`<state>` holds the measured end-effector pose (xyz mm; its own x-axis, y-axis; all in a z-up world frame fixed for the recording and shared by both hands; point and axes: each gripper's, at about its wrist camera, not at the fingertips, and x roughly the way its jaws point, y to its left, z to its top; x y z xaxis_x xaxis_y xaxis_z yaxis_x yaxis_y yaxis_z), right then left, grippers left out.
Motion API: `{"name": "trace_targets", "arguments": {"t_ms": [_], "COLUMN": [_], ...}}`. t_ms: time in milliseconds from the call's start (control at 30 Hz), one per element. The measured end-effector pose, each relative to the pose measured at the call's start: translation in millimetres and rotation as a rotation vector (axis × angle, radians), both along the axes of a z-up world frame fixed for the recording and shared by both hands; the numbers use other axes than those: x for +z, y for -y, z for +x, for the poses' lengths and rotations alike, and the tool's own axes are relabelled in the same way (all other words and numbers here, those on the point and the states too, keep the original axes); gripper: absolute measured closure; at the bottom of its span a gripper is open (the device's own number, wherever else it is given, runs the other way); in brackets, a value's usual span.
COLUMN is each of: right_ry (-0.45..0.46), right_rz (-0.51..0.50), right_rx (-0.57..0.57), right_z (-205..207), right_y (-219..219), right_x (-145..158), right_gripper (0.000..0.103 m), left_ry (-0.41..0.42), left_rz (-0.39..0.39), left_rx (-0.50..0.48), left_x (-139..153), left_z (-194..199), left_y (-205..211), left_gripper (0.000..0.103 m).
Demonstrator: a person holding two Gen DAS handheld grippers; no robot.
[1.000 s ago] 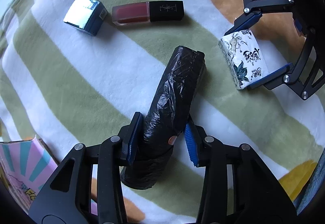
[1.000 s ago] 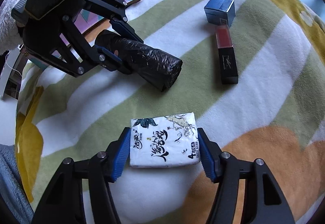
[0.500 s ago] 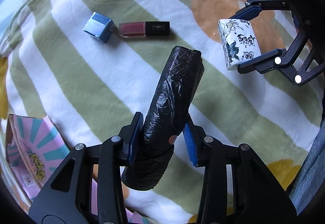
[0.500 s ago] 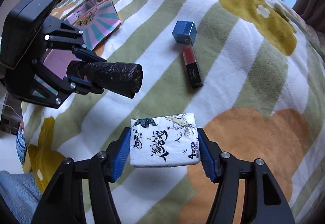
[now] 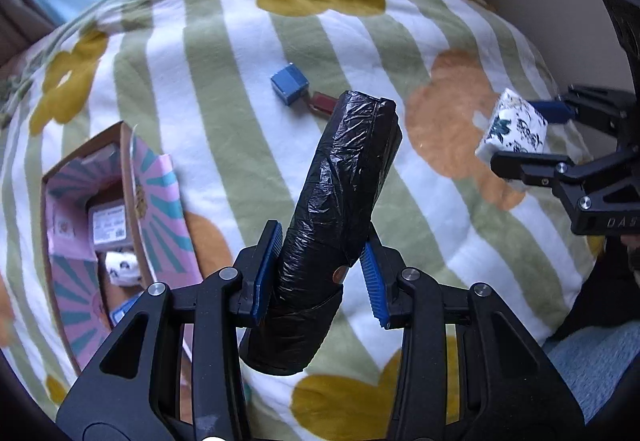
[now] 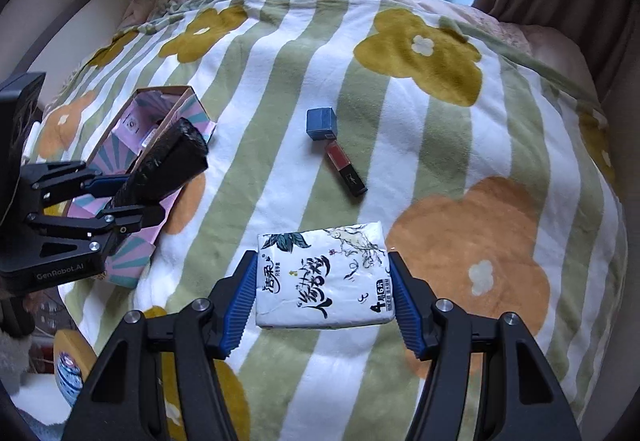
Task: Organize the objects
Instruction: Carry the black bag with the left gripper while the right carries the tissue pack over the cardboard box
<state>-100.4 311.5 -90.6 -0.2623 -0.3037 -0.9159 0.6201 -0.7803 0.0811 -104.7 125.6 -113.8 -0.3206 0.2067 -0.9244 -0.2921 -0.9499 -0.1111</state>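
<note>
Fleecy matt blanket (image 6: 400,89); crinkled glossy plastic roll (image 5: 340,193); smooth film-wrapped tissue pack (image 6: 324,277).

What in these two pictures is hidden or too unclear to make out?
- Lipstick tube: in the left wrist view the black bag roll covers most of it.
- Open patterned box: in the left wrist view its contents are too small to name; in the right wrist view the roll blocks the opening.
- Tissue pack: partly behind a right gripper finger in the left wrist view.
</note>
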Motion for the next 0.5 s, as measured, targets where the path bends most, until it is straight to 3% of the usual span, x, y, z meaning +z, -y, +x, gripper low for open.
{"name": "trace_targets", "arguments": {"t_ms": [167,300,500], "right_ry": [0.005,-0.001,-0.001], "right_rz": [-0.016,-0.010,-0.001], "right_rx": [-0.149,-0.199,-0.187], "right_z": [14,28,41], "right_y": [1,8,24], "right_x": [20,24,26], "right_gripper": [0.045,0.045,0.045], "left_ry": [-0.018,-0.022,-0.011], "left_rz": [0.075,0.120,0.127], "left_rx": [0.169,0.289,0.342], "left_x": [27,36,35], "left_z": [20,34,50], "left_y": [22,38,50], "left_gripper": [0.067,0.067,0.067]}}
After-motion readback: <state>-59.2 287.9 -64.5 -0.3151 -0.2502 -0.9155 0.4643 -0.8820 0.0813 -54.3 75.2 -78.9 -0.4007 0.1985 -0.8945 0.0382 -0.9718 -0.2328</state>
